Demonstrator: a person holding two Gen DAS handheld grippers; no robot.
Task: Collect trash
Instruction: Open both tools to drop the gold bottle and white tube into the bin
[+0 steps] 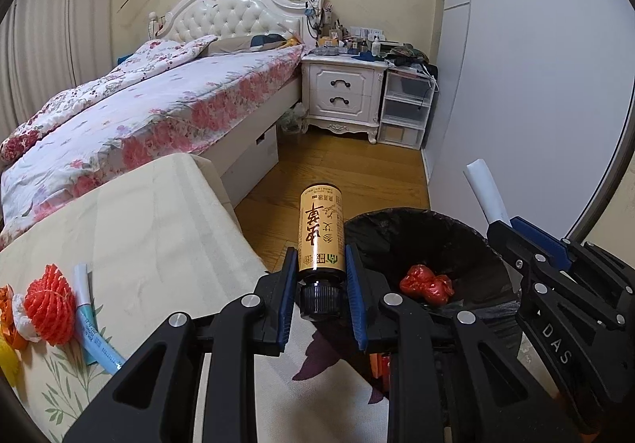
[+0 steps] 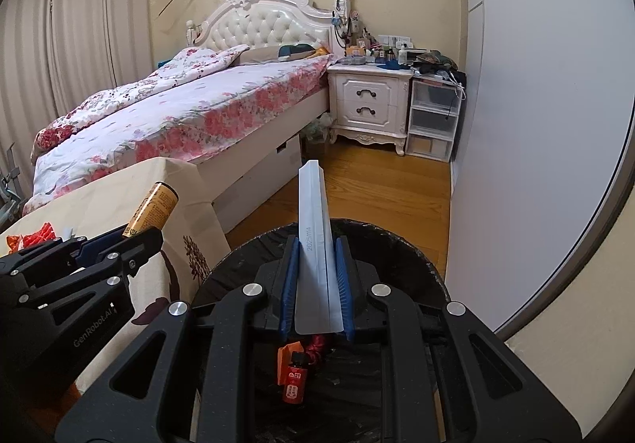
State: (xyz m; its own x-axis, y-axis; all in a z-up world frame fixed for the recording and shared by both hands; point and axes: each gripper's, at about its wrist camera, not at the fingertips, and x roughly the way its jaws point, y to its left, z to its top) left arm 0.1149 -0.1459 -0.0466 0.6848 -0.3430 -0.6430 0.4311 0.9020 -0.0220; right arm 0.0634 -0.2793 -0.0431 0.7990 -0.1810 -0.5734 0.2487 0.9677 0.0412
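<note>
Left gripper [image 1: 320, 276] clamped on a yellow bottle [image 1: 320, 234], cap toward the camera, hanging just left of the bin [image 1: 468, 240] rim, not over it. Right gripper [image 2: 316, 284] clamped on a flat white tube [image 2: 313, 244], over the black-lined bin's mouth. Release the tube first; carry the bottle right past the rim before letting go, or it may hit the edge. More trash on the table [image 1: 158, 229] at left: red net [image 1: 49, 304], blue-white tube [image 1: 89, 320].

Floral bed [image 1: 158, 102], white nightstand [image 1: 341, 94]
</note>
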